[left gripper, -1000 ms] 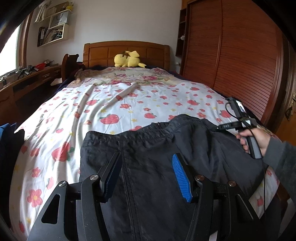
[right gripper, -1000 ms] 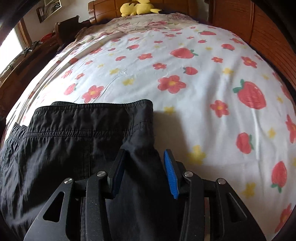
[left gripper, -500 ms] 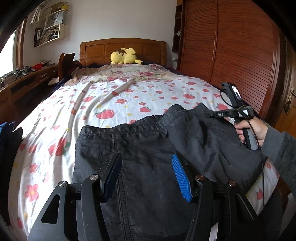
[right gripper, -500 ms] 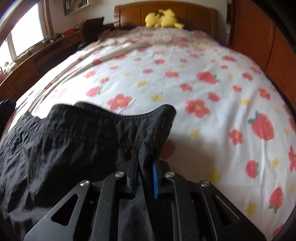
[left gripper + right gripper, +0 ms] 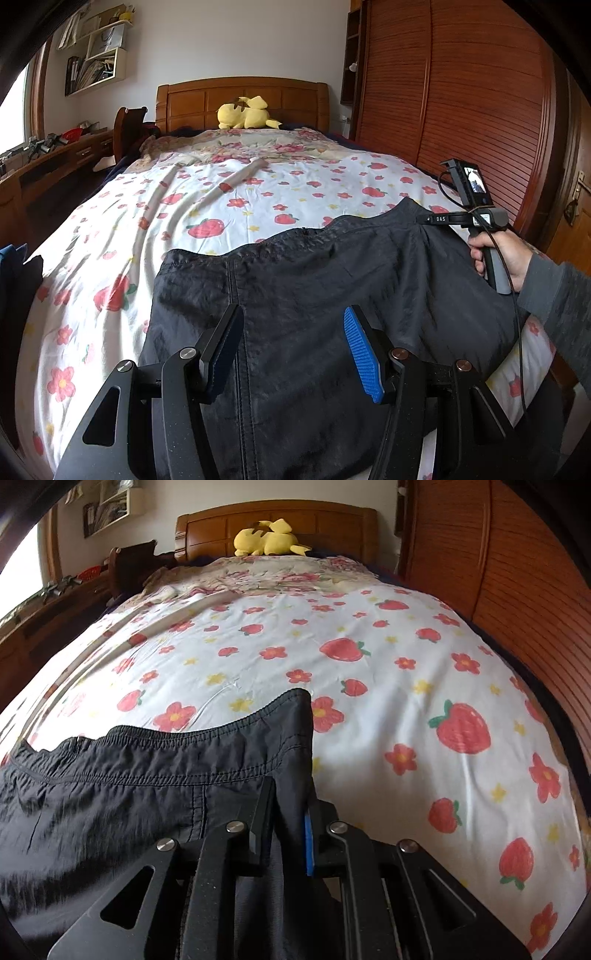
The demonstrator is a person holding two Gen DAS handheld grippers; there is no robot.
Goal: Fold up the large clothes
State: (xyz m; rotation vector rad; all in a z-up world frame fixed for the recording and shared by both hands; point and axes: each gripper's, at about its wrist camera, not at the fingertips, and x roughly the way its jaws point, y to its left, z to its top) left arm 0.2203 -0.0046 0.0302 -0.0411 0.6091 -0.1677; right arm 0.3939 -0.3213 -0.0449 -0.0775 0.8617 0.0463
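Black trousers (image 5: 303, 295) are seen spread waistband-up across the near end of a bed covered w/ a strawberry-and-flower sheet (image 5: 229, 206). The garment's right waistband corner (image 5: 291, 716) is pinched between the pads of the right gripper (image 5: 290, 823), jaws nearly together w/ a fold of dark fabric clamped between them, and that corner is lifted clear of the sheet, as is shown in the left wrist view, where the gripper (image 5: 428, 218) is held by a hand (image 5: 498, 254) in a grey sleeve (image 5: 554, 295). The left gripper (image 5: 293, 347) is held approx. half open above the trousers' middle, near a vertical seam; nothing is gripped by it, and contact between its blue pad (image 5: 360, 354) and the cloth can't be told. A yellow plush toy (image 5: 245, 112) is seen resting at the wooden headboard (image 5: 243, 92), well apart from the trousers. Slatted wooden wardrobe doors (image 5: 461, 103) are seen along the bed's right side, a desk (image 5: 55, 155) along the left.
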